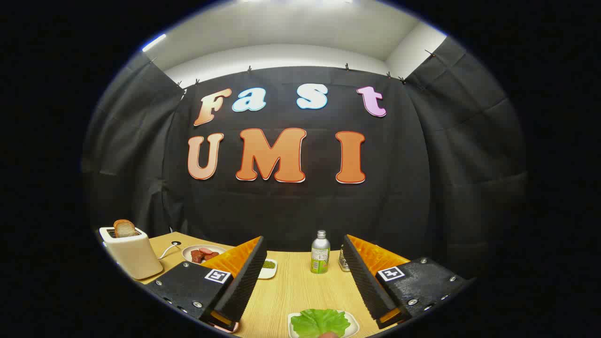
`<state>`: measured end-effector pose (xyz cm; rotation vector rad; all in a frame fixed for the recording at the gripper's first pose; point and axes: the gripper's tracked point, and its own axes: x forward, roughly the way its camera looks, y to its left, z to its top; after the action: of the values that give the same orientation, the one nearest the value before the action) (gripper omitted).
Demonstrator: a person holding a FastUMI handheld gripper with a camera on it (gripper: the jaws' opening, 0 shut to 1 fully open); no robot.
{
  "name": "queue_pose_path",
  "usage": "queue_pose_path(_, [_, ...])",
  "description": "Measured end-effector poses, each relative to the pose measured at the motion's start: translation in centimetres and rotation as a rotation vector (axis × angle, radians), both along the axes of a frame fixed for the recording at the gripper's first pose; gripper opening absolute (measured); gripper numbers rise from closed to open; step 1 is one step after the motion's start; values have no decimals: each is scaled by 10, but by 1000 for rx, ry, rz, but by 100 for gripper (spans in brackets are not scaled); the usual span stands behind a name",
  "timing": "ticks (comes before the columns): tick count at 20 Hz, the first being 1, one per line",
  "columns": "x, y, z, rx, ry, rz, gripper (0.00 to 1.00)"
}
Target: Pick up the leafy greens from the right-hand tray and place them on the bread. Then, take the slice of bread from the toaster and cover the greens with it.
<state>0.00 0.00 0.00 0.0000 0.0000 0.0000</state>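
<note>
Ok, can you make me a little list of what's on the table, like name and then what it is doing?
hand-held gripper: open, fingers wide apart, holding nothing
leafy greens: on a white tray, between the fingers, near their base
toaster: off to the left, beyond the left finger
slice of bread: sticking up out of the toaster
plate of meat slices: just right of the toaster
small dish: something green in it, beside the left finger
bottle: standing upright, ahead between the fingers
table: light wood

Cream toaster [133,256], bright green leafy greens [320,321], pale wood-grain table [293,286], silver-green bottle [320,253]
</note>
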Motion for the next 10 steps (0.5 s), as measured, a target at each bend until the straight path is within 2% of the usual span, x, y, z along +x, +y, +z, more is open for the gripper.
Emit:
queue_pose_path(5, [-3, 0, -4, -35, 13, 6, 98])
queue_pose_path(10, [-4, 5, -2, -12, 11, 38, 98])
